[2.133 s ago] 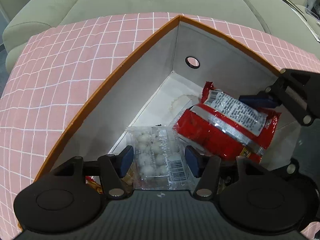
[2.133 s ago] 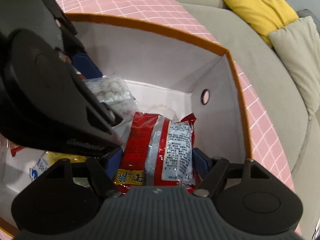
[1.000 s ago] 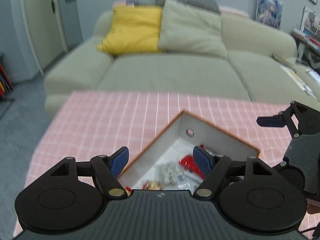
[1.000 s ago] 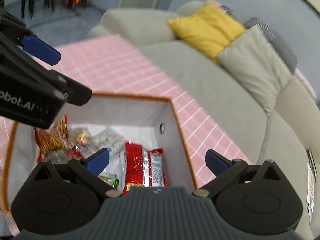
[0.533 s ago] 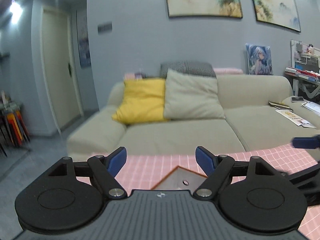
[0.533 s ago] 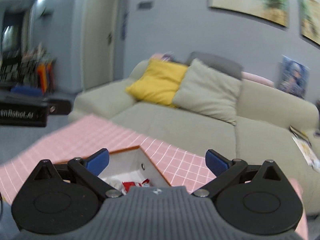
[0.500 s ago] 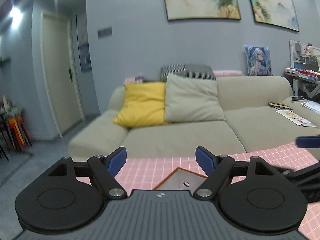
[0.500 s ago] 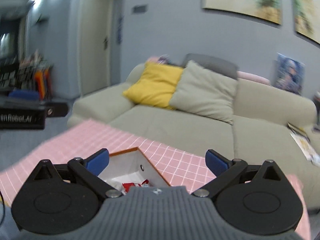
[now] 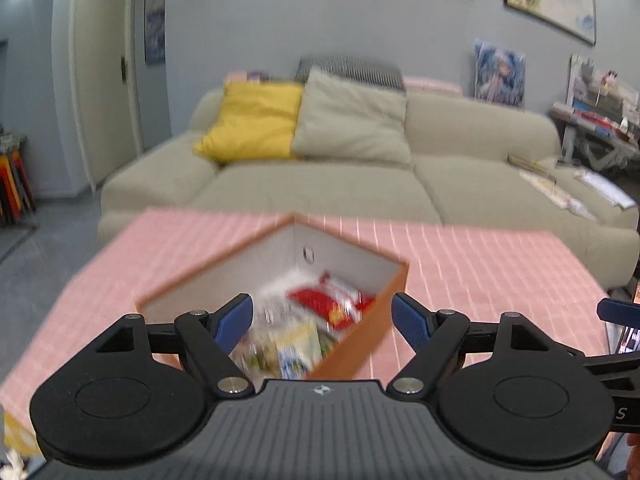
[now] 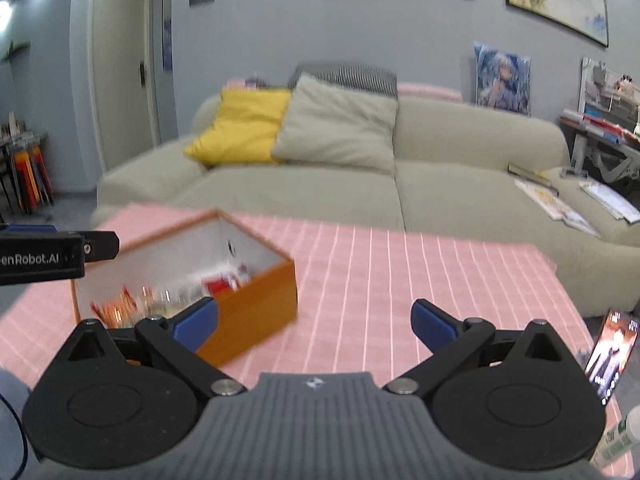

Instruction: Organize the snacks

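Between the blue pads of our left gripper [image 9: 322,322] nothing was held; its jaws had just been opening to their widest, and our right gripper [image 10: 314,322] likewise stood spread and empty; two seconds earlier both had been down inside the orange box [image 9: 360,332], the left around a clear packet and the right around the red packet [image 9: 328,300], and now both had drawn back above the pink checked cloth [image 10: 400,272]; we judged those snacks delivered, for they lay blurred inside the box; both grippers pointed slantwise down over the table, the right beside the left, with the sofa [image 10: 460,184] beyond.
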The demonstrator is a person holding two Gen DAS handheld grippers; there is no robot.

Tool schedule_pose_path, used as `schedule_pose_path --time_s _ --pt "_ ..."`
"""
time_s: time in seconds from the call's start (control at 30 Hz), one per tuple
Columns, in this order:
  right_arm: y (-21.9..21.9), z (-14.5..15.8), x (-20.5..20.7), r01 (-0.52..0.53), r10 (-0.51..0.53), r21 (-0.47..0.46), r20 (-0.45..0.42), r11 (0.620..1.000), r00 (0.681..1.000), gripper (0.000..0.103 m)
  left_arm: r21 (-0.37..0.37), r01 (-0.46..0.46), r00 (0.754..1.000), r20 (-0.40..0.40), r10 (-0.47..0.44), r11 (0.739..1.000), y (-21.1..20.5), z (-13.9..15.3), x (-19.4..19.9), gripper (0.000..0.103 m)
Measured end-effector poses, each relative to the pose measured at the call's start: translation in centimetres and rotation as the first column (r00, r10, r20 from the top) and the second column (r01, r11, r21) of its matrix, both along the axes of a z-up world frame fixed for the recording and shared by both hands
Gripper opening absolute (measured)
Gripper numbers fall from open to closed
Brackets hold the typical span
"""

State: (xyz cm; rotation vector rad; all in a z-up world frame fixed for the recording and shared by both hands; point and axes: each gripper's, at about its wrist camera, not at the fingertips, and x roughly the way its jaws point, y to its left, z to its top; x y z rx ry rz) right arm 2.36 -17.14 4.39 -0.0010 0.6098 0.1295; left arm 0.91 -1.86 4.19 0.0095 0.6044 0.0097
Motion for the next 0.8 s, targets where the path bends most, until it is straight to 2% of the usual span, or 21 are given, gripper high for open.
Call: schedule_pose_path --time_s 0.17,0.33,0.8 --pt "0.2 -2.6 0.5 -0.008 0.008 -0.002 -0.085 1.0 0.996 0.099 0.014 -0.022 0.991 -0.132 0.024 1.0 -0.3 -3.0 0.9 0.093" --pt "0.3 -4.4 1.1 0.003 -0.004 -0.002 -0.137 1.0 0.99 0.099 0.01 -0.037 0.979 -0.201 0.039 0.999 0.2 -4.6 1.3 0.093" --pt "0.6 -5.2 2.4 0.006 -0.004 0.013 -0.142 1.0 0.99 0.099 0.027 -0.035 0.973 -0.229 0.04 0.999 -0.2 -5.6 1.7 0.093"
